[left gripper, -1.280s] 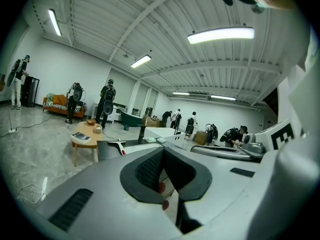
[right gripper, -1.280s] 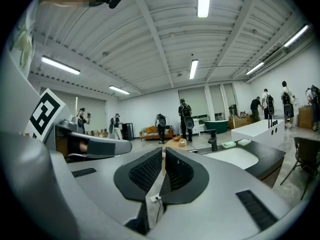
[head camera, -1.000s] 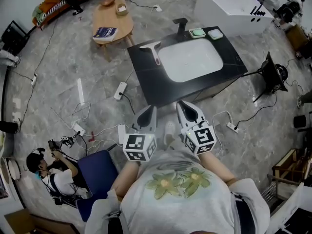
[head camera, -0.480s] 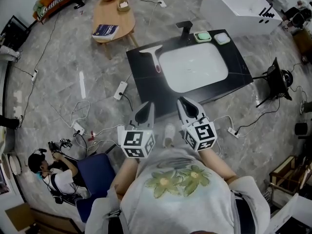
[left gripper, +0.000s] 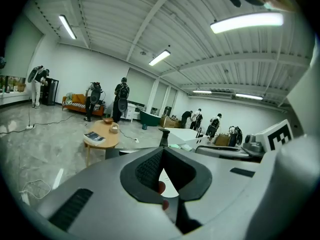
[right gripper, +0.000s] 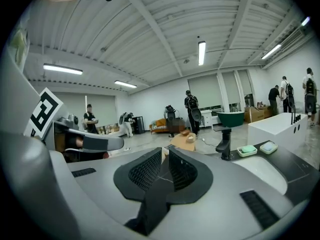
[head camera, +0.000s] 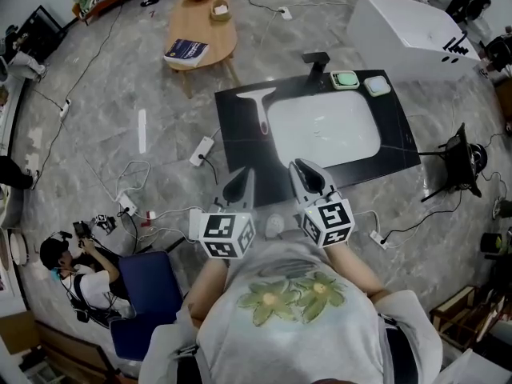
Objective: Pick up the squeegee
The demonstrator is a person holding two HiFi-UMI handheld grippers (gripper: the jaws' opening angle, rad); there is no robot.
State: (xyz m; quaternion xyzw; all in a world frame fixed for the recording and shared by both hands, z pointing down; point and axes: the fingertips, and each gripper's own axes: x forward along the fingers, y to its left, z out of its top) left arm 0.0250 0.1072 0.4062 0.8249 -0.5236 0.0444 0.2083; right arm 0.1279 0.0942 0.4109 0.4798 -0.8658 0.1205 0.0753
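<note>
Clearly, left gripper (head camera: 242, 179) and right gripper (head camera: 302, 170) are hovering, fingers together; one is needing to open before straddling the squeegee (head camera: 261, 109) handle ahead.

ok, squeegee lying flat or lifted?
Squeegee lies flat on the black counter, left of the basin; left hand-held gripper and right hand-held gripper are short of it.

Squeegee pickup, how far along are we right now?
Done: nothing; the squeegee lies untouched on the black counter, left of the sink. In hand: left gripper and right gripper hover near the counter's front edge, jaws together, empty. Left: reach over, open, grip the handle, lift.
</note>
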